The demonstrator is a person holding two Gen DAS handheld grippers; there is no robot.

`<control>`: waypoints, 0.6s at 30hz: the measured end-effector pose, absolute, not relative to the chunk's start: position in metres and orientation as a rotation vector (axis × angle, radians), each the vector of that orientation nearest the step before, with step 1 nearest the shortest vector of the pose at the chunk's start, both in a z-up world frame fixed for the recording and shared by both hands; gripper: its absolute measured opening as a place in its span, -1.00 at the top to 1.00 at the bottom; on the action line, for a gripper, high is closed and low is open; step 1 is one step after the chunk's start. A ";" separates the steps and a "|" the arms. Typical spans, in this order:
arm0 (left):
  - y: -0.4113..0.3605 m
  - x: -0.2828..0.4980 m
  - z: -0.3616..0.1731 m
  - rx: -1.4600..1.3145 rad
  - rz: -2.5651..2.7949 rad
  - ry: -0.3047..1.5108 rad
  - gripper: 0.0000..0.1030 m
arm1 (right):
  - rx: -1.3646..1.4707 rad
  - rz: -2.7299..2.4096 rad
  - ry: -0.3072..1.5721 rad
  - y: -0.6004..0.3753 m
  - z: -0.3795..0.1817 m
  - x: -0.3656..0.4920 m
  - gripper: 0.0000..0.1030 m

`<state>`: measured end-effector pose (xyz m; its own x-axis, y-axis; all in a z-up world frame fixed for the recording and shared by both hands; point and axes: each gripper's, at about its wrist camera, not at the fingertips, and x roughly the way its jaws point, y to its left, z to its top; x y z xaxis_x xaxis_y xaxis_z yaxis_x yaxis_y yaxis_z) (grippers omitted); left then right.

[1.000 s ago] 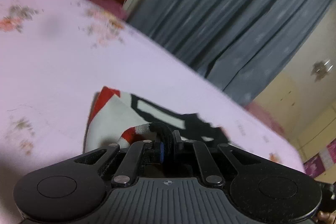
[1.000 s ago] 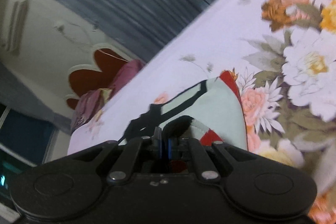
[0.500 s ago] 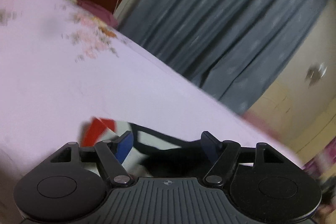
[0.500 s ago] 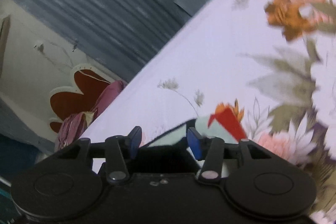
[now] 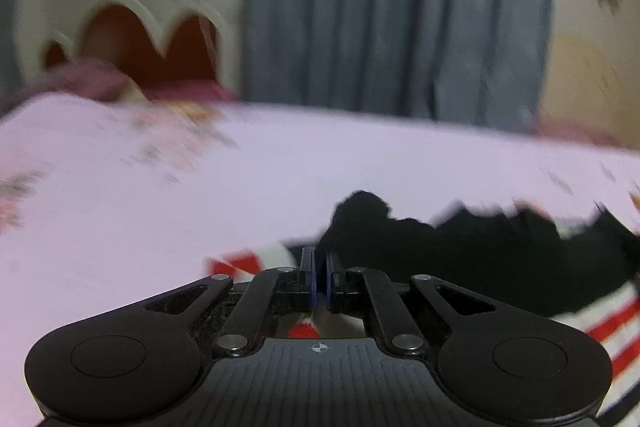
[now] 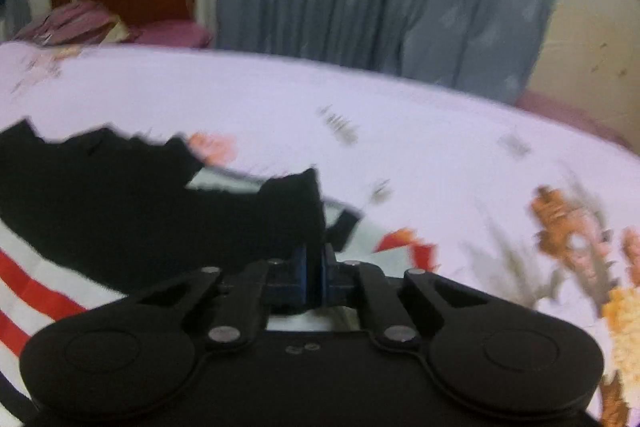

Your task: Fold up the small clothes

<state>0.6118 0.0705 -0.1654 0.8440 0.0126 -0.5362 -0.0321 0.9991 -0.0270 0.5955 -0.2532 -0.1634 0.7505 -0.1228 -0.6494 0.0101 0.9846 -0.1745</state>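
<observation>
The garment (image 5: pixel 500 259) lay crosswise on the bed (image 5: pixel 280 167), between both hand-held grippers: left hand-held gripper (image 5: pixel 320 267) and right hand-held gripper (image 6: pixel 314 267) each pinched together at opposite ends; cloth contact unclear.

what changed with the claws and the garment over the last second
Both claws let go of the garment edges, opened, swung level and shut again. The left claw now appears to pinch the black, white and red striped small garment at a new spot near its black part; the right claw does the same on its side. The garment stays on the pale pink floral bedsheet.
</observation>
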 end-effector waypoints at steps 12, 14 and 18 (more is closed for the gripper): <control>0.059 0.628 -0.175 0.032 0.120 0.671 -0.09 | -0.148 -0.177 0.701 -0.260 -0.161 0.592 -0.20; 0.051 0.612 -0.158 0.023 0.100 0.583 -0.22 | -0.095 -0.089 0.637 -0.249 -0.147 0.576 -0.14; -0.008 0.600 -0.154 0.039 -0.118 0.589 -0.22 | -0.150 0.118 0.663 -0.191 -0.157 0.572 0.09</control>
<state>0.5998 -0.0084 -0.1540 0.8251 -0.0994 -0.5562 0.1218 0.9925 0.0033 0.5720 -0.1913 -0.1573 0.7819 0.0611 -0.6203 -0.1566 0.9825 -0.1006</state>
